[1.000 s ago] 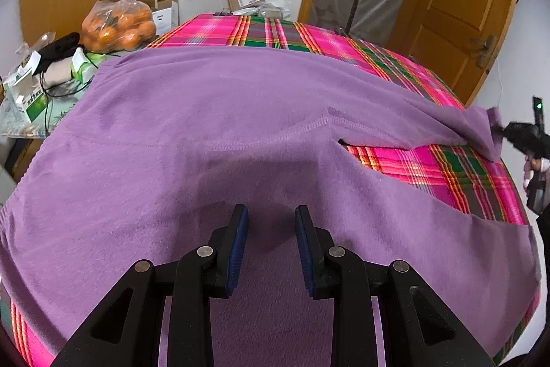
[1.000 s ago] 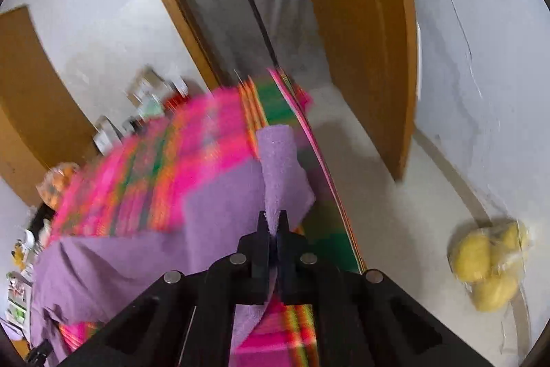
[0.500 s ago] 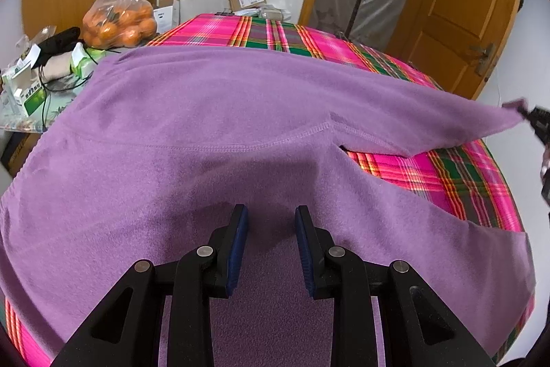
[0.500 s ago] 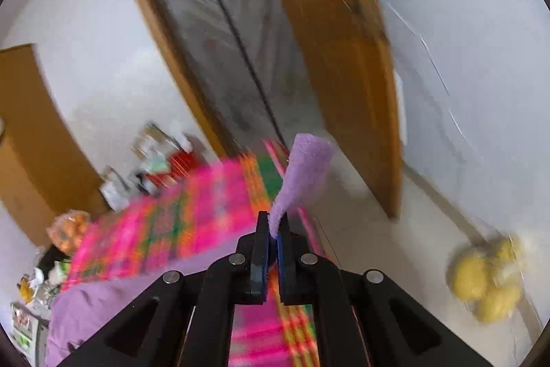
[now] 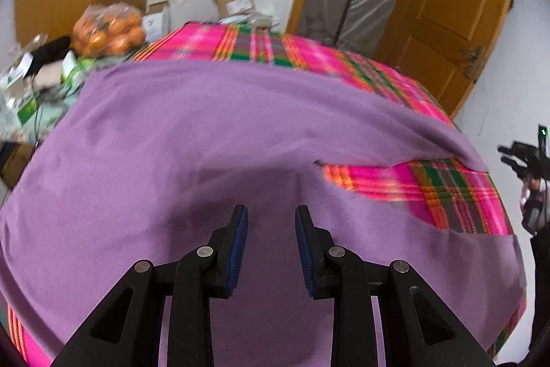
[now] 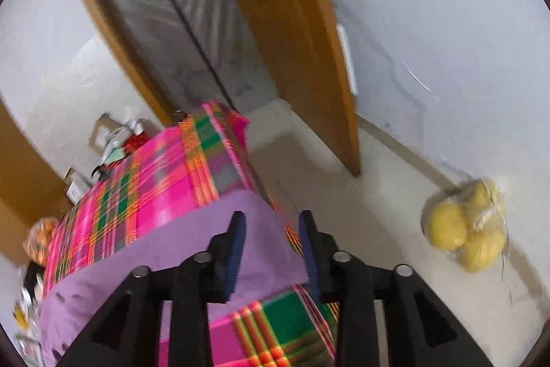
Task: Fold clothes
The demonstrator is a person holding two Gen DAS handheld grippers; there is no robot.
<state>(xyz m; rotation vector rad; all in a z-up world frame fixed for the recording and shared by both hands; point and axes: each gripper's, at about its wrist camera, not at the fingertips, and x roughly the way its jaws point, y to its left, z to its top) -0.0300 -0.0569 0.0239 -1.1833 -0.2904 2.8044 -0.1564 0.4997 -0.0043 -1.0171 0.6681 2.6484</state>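
Note:
A purple long-sleeved garment point(image 5: 206, 133) lies spread over a table covered in pink plaid cloth point(image 5: 447, 188). My left gripper point(image 5: 271, 212) hovers low over the garment's near part, jaws apart, with nothing pinched between the blue pads. The sleeve point(image 6: 192, 239) lies stretched toward the table's right edge. My right gripper point(image 6: 271, 217) is just above the sleeve's end; its jaws are opening and the pads do not press on the fabric. In the left wrist view the right gripper point(image 5: 515, 157) shows beyond the table's right side.
A bag of oranges point(image 5: 108, 31), boxes point(image 5: 237, 2) and cluttered packets with cables point(image 5: 31, 81) sit past the table's far left. A wooden door point(image 6: 292, 40) stands ajar by the right wall. A bag of yellow fruit point(image 6: 464, 229) lies on the floor.
The right gripper pulled the sleeve end out to the right, then opened and let it go; the sleeve now rests on the table. The left gripper stayed put.

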